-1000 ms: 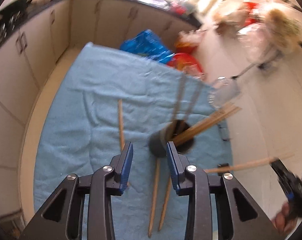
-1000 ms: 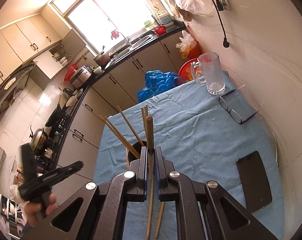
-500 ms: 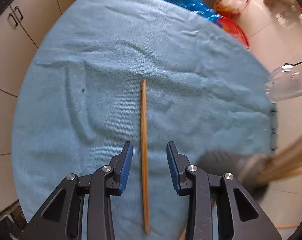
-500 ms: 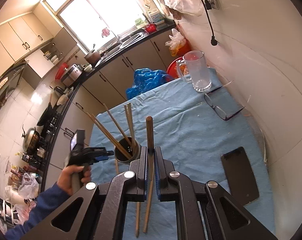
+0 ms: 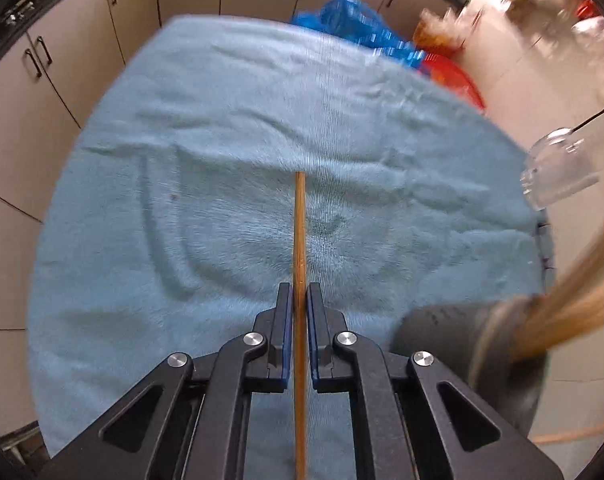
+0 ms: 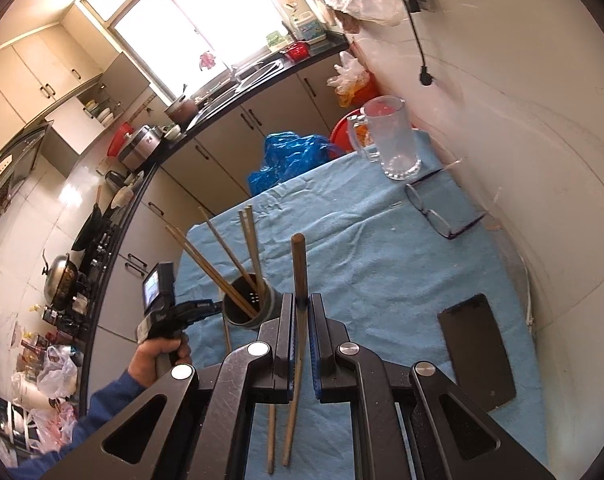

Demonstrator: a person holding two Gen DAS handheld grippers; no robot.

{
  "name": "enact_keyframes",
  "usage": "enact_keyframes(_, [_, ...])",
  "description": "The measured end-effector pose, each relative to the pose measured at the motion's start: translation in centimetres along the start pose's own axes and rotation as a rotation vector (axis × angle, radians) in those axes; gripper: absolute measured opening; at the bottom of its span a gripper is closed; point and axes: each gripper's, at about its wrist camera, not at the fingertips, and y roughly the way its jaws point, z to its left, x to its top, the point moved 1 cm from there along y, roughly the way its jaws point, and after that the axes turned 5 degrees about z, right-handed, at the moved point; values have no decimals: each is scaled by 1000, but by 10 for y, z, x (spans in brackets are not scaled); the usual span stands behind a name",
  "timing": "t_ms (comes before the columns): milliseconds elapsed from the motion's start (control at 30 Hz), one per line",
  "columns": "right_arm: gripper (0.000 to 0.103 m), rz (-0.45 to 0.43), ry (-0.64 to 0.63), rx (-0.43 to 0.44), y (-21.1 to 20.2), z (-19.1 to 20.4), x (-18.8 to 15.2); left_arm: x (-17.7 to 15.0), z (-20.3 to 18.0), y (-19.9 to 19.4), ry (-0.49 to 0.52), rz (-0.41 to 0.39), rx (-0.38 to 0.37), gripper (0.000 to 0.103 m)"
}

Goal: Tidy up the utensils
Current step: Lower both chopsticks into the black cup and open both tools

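Observation:
A light wooden chopstick (image 5: 299, 232) lies on the blue cloth (image 5: 181, 208). My left gripper (image 5: 299, 300) is down over it, its jaws closing, and the blue pads press the stick's sides. A dark round holder (image 5: 458, 344) stands just to the right, blurred, with several chopsticks leaning out. In the right wrist view the holder (image 6: 249, 306) sits ahead and left of my right gripper (image 6: 300, 300). That gripper is shut on a darker chopstick (image 6: 299, 264) held above the cloth, tip forward. Another loose chopstick (image 6: 270, 440) lies below it.
A glass mug (image 6: 394, 144), spectacles (image 6: 442, 216) and a black phone (image 6: 478, 354) lie along the cloth's right side by the wall. A blue bag (image 6: 289, 156) sits past the far edge. A person's hand (image 6: 157, 356) holds the left tool; cabinets run left.
My left gripper has come down from above the holder to the lone chopstick and closed its open jaws on it. The right gripper has stayed put with its chopstick.

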Motion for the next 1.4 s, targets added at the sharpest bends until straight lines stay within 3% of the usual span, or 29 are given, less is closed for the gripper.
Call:
enact_keyframes(233, [6,8,-40,40,13,22,3,-49,11,-86,-6,-206,-84,6])
enact_keyframes(300, [6,6,-48,44,15,27,3,-62,10,-103,0,-245,-76,6])
enact_keyframes(667, [6,6,-52,51,19,34,2,-87,14,-170,0,-348,-114,6])
enact_keyframes(867, [6,-27,-53,64,7,35,5,-81,7,-204,26,-403,-130,6])
enact_keyframes(1167, [7,-80,-55,85,8,51,36,-48,-27,-252,58,-471,-221,6])
enact_keyframes(1400, [6,-70,-47,57,39,59,61,-24,-62,-232,96,-429,-236,6])
